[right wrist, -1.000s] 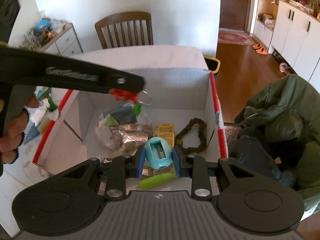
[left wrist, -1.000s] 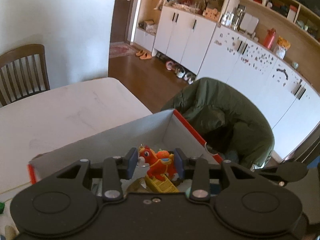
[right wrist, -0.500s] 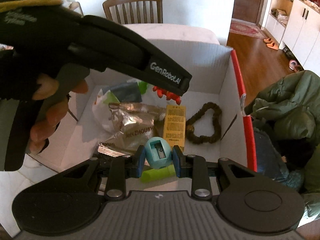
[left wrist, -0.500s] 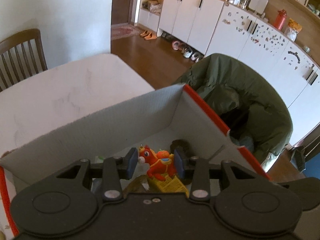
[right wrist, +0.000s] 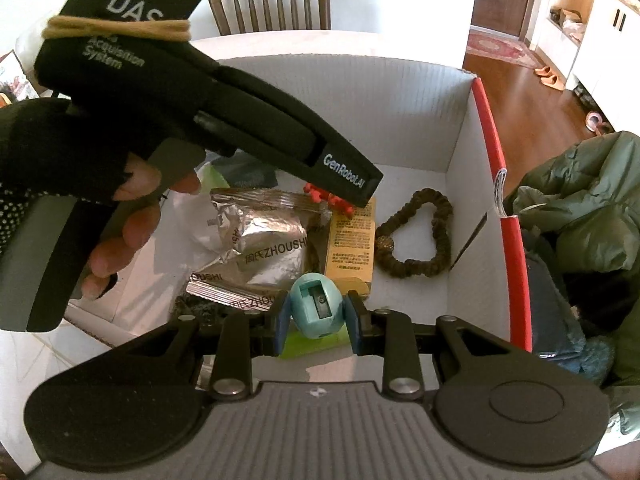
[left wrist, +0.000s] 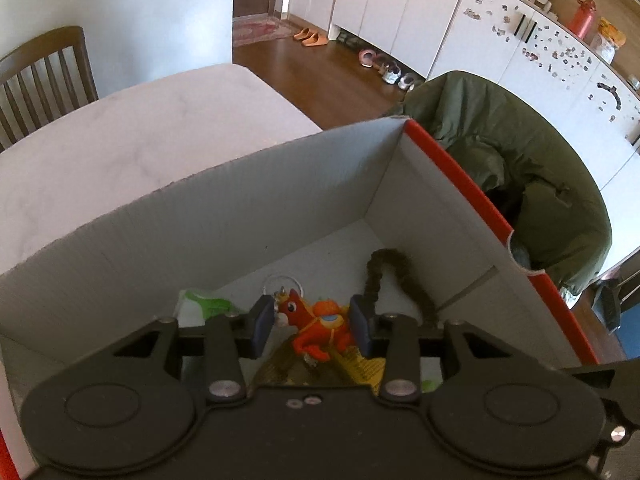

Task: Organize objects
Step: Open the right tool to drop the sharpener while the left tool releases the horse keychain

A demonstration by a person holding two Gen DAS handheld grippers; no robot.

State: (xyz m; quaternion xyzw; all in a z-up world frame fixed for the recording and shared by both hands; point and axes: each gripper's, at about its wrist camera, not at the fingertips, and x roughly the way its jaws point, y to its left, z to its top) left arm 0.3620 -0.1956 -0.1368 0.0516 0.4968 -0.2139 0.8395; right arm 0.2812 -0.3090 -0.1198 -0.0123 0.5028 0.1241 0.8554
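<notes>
Box (left wrist: 224, 216), white-walled with red rim, stands on pale table (left wrist: 120, 132). Left gripper (left wrist: 312, 326) clamps orange toy horse (left wrist: 318, 326) above box interior. Right gripper (right wrist: 318, 322) clamps teal egg-shaped sharpener (right wrist: 318, 310) over near end of box. On box floor: foil packets (right wrist: 260, 240), yellow carton (right wrist: 352, 244), brown scrunchie (right wrist: 420, 240). Gloved hand (right wrist: 80, 184) grips left tool's handle.

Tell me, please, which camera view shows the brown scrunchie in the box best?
The right wrist view: the whole loop of the brown scrunchie lies in plain sight on the floor of the box, beside the yellow packet. In the left wrist view only its far arc shows; the left claw, holding the red horse toy, hides the rest.
</notes>
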